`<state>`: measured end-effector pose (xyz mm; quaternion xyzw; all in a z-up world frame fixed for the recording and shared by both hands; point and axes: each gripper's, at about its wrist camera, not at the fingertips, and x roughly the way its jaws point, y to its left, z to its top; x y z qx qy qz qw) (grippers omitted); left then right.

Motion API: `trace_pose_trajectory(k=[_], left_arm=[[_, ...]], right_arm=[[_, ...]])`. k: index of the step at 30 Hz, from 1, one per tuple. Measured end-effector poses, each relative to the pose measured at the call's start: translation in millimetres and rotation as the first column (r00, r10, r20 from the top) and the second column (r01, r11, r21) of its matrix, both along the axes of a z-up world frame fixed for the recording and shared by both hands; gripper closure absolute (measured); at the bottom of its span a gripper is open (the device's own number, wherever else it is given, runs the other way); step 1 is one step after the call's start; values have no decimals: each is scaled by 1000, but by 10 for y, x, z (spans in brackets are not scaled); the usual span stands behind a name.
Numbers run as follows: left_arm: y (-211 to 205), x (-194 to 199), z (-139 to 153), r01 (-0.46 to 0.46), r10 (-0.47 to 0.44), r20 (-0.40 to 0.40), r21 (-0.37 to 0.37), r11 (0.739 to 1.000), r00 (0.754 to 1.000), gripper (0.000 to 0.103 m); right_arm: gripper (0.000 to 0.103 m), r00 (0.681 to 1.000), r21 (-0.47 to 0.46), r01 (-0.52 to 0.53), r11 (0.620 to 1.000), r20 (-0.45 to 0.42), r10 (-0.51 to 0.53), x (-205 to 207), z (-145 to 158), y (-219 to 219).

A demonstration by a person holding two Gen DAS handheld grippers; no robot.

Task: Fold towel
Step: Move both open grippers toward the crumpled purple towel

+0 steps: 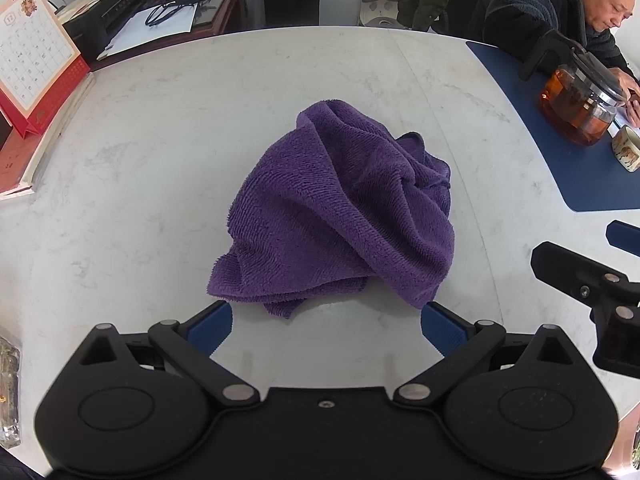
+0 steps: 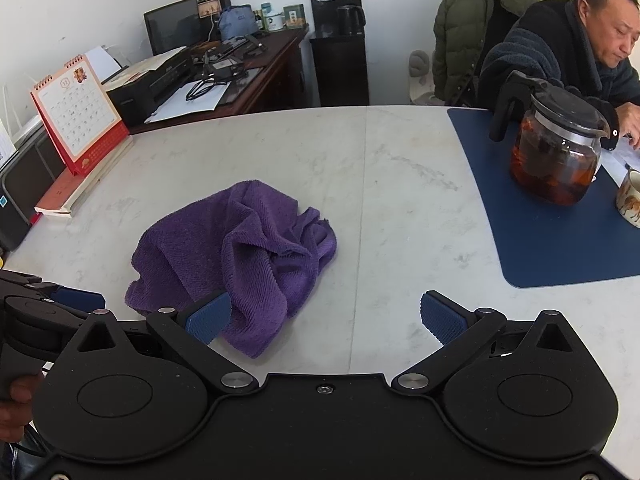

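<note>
Both pairs of blue-padded fingers stand spread wide with nothing between them. At the bottom of the left wrist view, the left gripper faces the purple towel, which lies crumpled in a heap at mid-frame on the white marble table. The towel's near hem hangs just above the gap between the pads; the left pad sits just beside its lower left corner, and the right pad just beside a drooping fold at its lower right. Whether either pad touches the cloth cannot be told.

In the right wrist view the right gripper is offset toward the right of the towel: its left pad overlaps the heap's lower edge in the frame, while its right pad is over bare tabletop. The left gripper's body shows at the lower left edge of that view, and a hand grips its handle.

A glass teapot holding dark amber tea with leaves stands on a blue mat at the right, with a patterned cup just beside it; the cup's contents cannot be seen. A seated person leans over the mat's far side.

A desk calendar stands on books at the table's left edge. Bare marble rings the towel, broadest toward the frame's upper middle and between towel and mat.
</note>
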<state>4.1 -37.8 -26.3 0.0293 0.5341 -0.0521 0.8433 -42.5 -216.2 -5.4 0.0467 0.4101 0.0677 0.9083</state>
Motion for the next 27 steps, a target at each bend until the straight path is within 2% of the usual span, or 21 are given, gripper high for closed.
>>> trace_pose_trajectory(k=[27], left_arm=[[4, -31, -10, 1, -1, 0, 3, 1000, 1000, 2]], right_arm=[[0, 999, -36, 29, 999, -44, -30, -32, -72, 32]])
